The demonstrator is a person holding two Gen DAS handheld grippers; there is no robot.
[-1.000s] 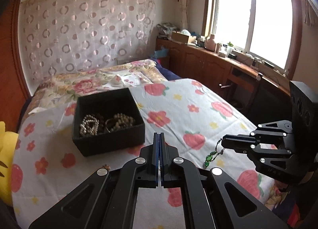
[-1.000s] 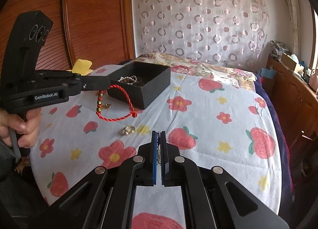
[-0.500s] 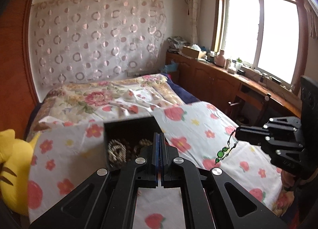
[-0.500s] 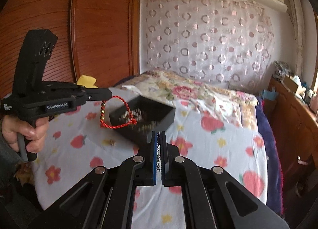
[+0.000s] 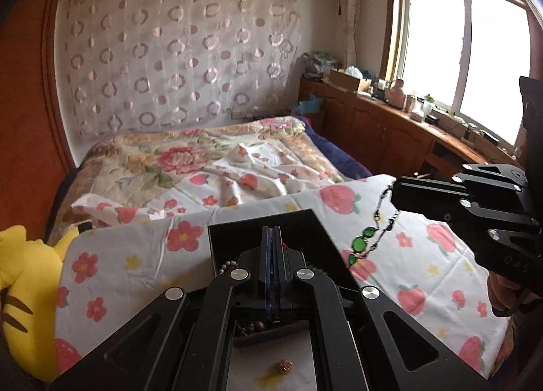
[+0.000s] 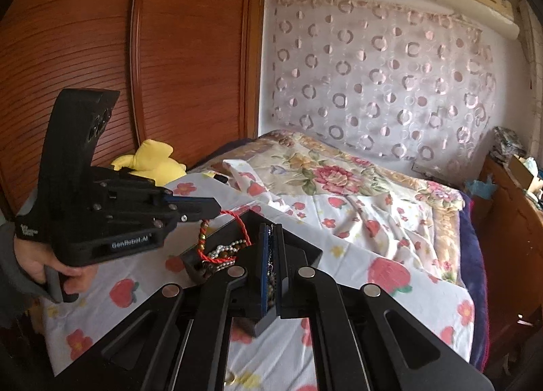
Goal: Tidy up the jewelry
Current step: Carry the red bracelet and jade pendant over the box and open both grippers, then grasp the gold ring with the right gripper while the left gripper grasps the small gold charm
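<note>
Left gripper (image 6: 217, 204): fingers clenched on red bracelet (image 6: 237, 238), hanging above the box (image 5: 305, 238).
Right gripper (image 5: 393, 192): fingers clenched on green necklace (image 5: 368, 241), beside the box.

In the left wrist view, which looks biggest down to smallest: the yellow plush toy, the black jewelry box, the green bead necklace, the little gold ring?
1. Black jewelry box, partly hidden by the gripper
2. Yellow plush toy, cut off at the edge, so close to the box
3. Green bead necklace
4. Gold ring
</note>
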